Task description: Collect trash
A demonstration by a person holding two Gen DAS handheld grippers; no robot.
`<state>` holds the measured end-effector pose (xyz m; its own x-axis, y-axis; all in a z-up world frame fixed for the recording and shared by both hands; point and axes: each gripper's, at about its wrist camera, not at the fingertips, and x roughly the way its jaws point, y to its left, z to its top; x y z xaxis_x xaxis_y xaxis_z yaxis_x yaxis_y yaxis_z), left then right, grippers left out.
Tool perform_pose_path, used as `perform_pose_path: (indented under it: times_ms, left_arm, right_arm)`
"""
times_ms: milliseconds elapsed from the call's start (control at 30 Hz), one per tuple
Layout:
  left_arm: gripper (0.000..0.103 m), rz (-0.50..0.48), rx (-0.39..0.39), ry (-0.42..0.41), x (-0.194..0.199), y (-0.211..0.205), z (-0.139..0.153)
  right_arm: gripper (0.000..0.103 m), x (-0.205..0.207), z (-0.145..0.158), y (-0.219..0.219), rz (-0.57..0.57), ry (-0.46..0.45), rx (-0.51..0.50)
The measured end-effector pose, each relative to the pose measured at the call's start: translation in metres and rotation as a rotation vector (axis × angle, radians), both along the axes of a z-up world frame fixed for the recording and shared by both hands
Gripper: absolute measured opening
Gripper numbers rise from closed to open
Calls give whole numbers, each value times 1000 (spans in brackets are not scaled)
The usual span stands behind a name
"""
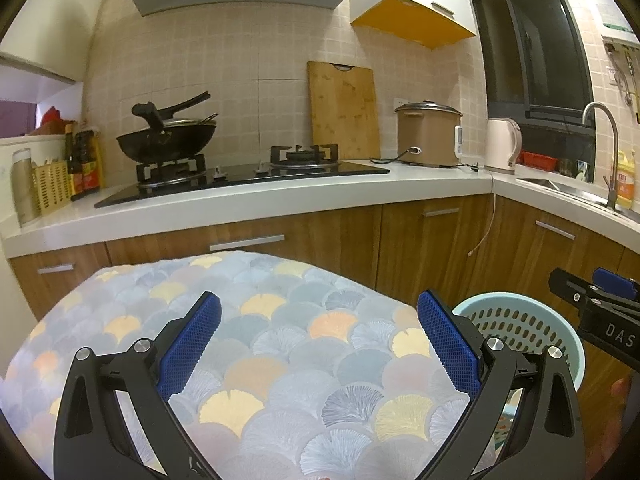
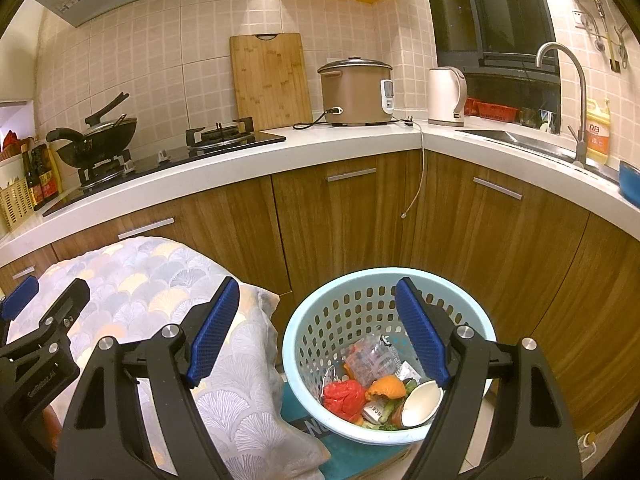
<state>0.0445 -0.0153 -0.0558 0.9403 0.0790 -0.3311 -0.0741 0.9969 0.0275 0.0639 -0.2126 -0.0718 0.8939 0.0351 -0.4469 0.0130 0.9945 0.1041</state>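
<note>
Two grippers, both spread wide with nothing between the blue pads. Left gripper (image 1: 318,344) held level over a fan-patterned cloth (image 1: 256,340), aimed toward the wooden cabinets (image 1: 340,232) and the stove ahead. To its right, just past the right-hand finger, a pale blue perforated basket (image 1: 520,320), with the right gripper (image 2: 318,330) poking into the left wrist view's far right edge. Right gripper tilted downward, left finger over the cloth's drooping edge, right finger crossing the basket rim. Below and slightly right of its fingertips, inside the basket: red crumpled wrapper (image 2: 344,398), orange peel (image 2: 386,388), clear plastic packaging (image 2: 370,356), white bowl-like piece (image 2: 420,402), green scraps. Under the basket, a teal mat (image 2: 340,448).
</note>
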Motion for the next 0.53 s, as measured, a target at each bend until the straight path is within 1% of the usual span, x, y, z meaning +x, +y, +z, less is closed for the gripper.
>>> perform_pose_path:
  times_ms: [167,267,433,533]
  left_arm:
    - [95,-4,19,-11,-1,-2,-1]
    - [95,21,43,-37,-5,-4,0]
    - [95,-20,17,-16,-6,-3,0]
    - [95,-7,29,-22,-7,-4,0]
  right_arm:
    - [76,-1,0,-1,-1,0,-1]
    - [76,0,0,-1,-4,2,2]
    - [76,0,-3,-4,-9,7,12]
    - [76,1,-4,-3,-9,10,9]
